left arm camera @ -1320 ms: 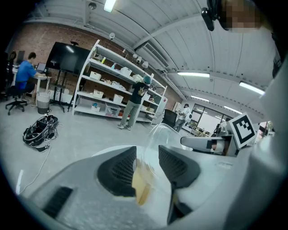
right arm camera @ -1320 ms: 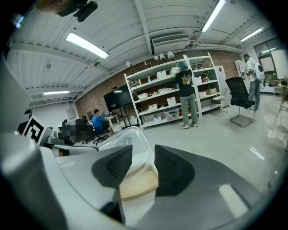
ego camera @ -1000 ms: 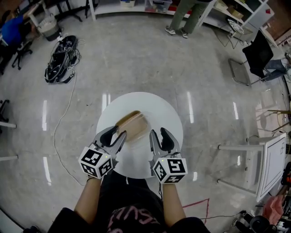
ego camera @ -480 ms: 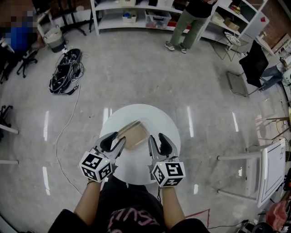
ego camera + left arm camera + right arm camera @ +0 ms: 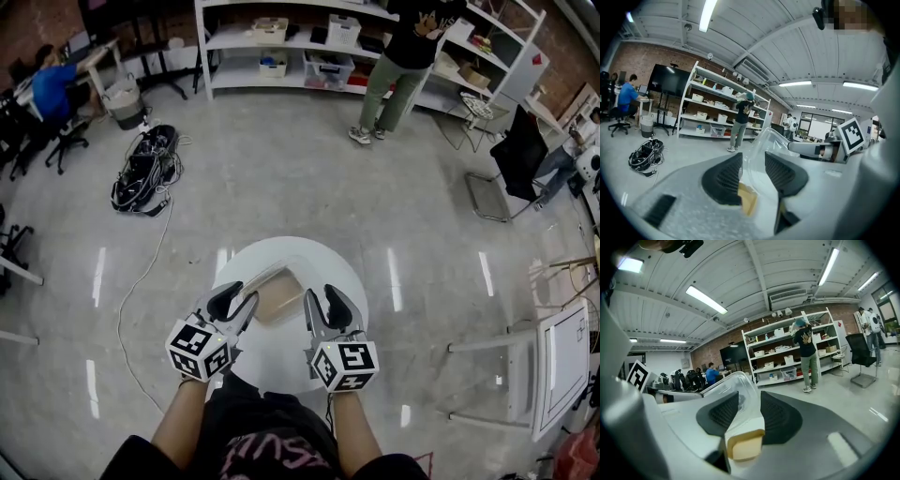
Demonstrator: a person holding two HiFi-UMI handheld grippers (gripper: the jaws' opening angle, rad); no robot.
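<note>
your jaws are narrow, both clamped on the clear plastic container (image 5: 278, 298): left gripper (image 5: 236, 301) pinches its left rim, right gripper (image 5: 320, 300) its right rim, over the round white table (image 5: 281, 361).

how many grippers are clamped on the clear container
2. The left gripper pinches the left side of the clear container, the right gripper its right side, over the round white table. Neither is hidden.

Clear container (image 5: 278, 296), tan inside; white table (image 5: 323, 265)
</note>
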